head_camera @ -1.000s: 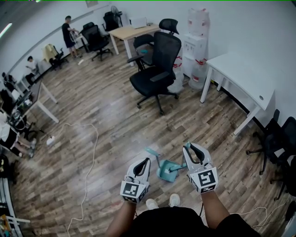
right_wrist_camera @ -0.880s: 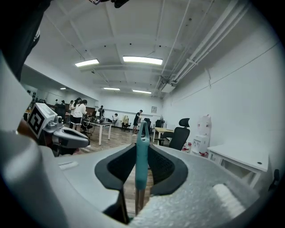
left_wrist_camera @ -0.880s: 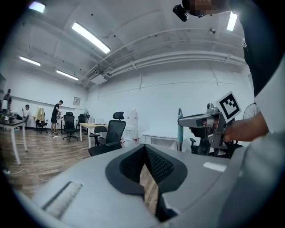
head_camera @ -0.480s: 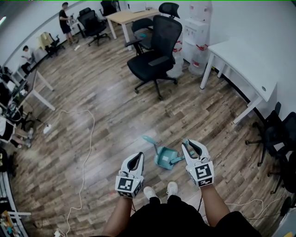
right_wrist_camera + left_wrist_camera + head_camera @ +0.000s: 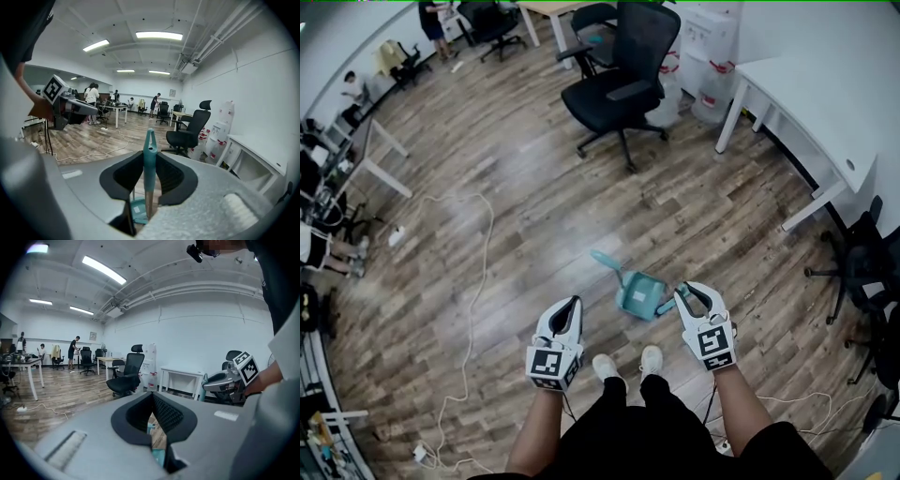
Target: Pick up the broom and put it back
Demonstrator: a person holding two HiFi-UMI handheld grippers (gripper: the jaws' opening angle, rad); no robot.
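Low in the head view, near the middle, the person holds two grippers out over the brown wood floor [image 5: 516,187]. On the right side of the picture, the right gripper [image 5: 682,293] is squeezed tight on the broom [image 5: 666,303]. Its own view shows the thin teal handle standing straight up between the two black pads. Both pads press on it, and the little hanging loop pokes out above them. The low end of the broom reaches down to a teal dustpan [image 5: 636,292] that sits on the floor just ahead of the person's white shoes [image 5: 652,358]. I cannot tell if the brush end touches the pan or the floor. On the left side, the left gripper [image 5: 571,303] is closed with nothing in it. Its tips meet, and only a thin slit below them shows the floor. It hangs apart from the broom. At the top of the picture a black office chair [image 5: 623,89] stands on the floor, a white table [image 5: 825,94] is at the upper right, and a white cable [image 5: 478,281] snakes along the left
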